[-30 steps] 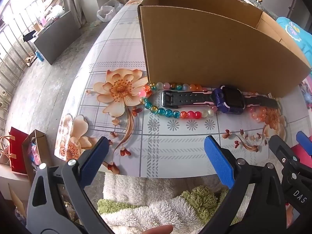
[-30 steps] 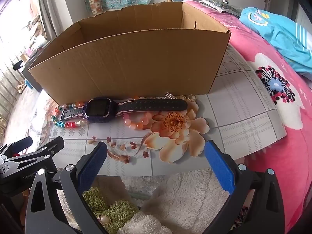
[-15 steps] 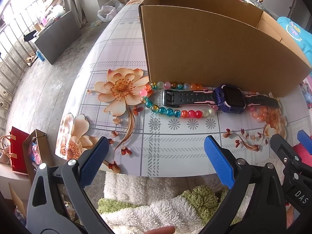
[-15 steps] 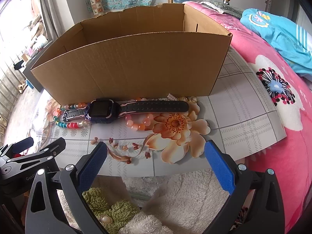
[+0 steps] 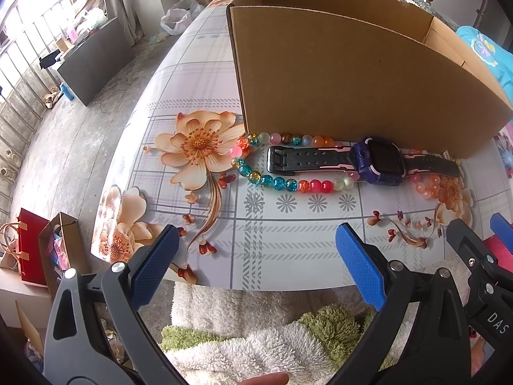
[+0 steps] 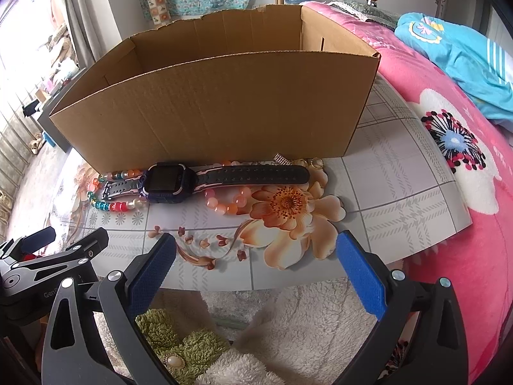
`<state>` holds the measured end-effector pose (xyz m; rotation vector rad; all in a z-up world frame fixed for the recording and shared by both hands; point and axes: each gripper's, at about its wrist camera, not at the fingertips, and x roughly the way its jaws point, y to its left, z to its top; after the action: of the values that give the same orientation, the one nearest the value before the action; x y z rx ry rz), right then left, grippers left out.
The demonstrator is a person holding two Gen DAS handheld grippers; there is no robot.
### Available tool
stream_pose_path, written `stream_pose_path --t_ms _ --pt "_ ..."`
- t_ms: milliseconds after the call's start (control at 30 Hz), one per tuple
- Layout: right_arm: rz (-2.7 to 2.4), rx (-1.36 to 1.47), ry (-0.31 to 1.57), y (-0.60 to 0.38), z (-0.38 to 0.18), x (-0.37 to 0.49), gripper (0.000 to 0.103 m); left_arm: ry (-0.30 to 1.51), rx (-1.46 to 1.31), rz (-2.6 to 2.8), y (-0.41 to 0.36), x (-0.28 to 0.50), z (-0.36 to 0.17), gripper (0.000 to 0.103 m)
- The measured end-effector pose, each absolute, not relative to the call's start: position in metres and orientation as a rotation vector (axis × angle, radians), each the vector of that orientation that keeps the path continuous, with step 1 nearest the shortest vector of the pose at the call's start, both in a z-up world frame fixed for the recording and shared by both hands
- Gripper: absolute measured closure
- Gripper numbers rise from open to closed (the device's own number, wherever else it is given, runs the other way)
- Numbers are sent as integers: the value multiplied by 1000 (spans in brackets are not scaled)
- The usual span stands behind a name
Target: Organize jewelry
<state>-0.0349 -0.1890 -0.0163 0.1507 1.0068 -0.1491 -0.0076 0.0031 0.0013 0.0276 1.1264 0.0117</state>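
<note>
- A home bedroom: a pink floral blanket [image 6: 449, 134] covers the bed.
- A flower-print tablecloth [image 5: 198, 147] covers the table.
- Gift bags [image 5: 41, 247] stand on the concrete floor [image 5: 64, 134].
</note>
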Motion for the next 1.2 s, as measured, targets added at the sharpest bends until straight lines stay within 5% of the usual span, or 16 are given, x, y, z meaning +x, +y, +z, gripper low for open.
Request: stream_pose_path --t_ms 1200 --pt "-135 211 956 -197 -2 -33 6 1088 59 -31 11 3 -3 9"
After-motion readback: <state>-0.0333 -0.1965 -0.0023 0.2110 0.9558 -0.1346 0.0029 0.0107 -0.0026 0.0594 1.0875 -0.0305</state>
